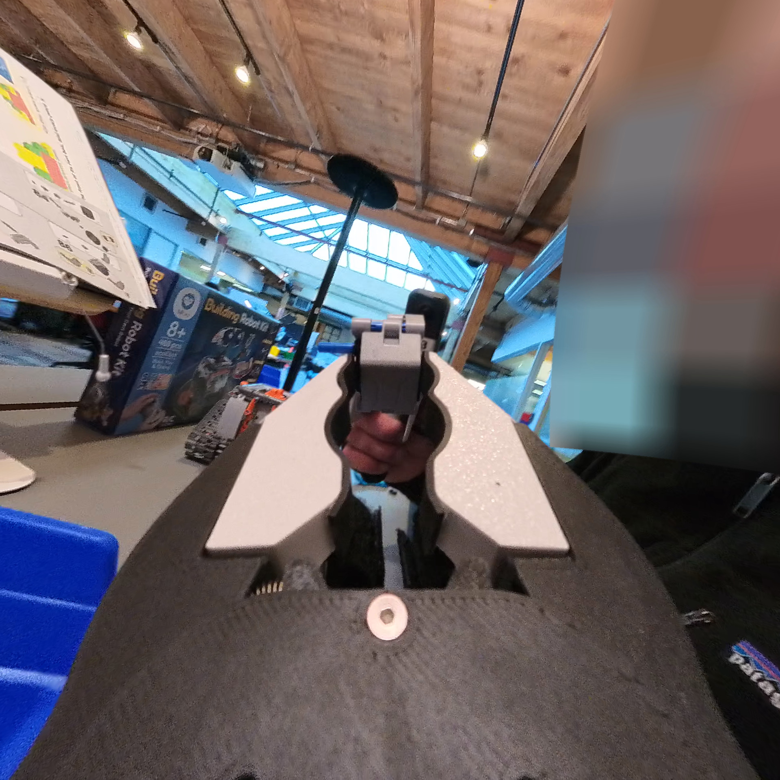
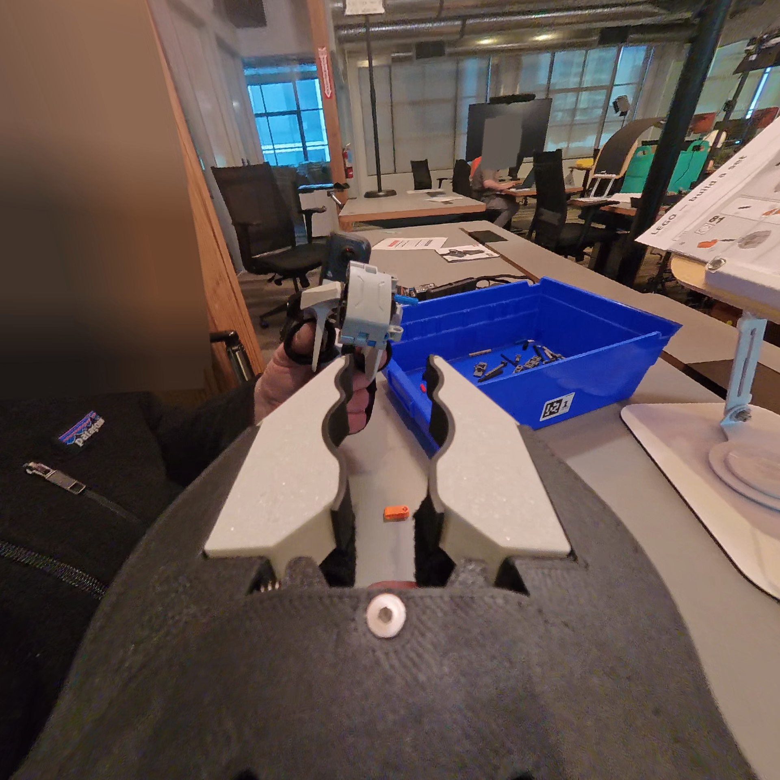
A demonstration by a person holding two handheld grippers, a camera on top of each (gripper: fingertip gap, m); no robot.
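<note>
The left gripper pinches a grey assembly held off the table, while the right gripper, spread and empty, hovers near it over an orange piece beside a blue bin of small parts.
</note>
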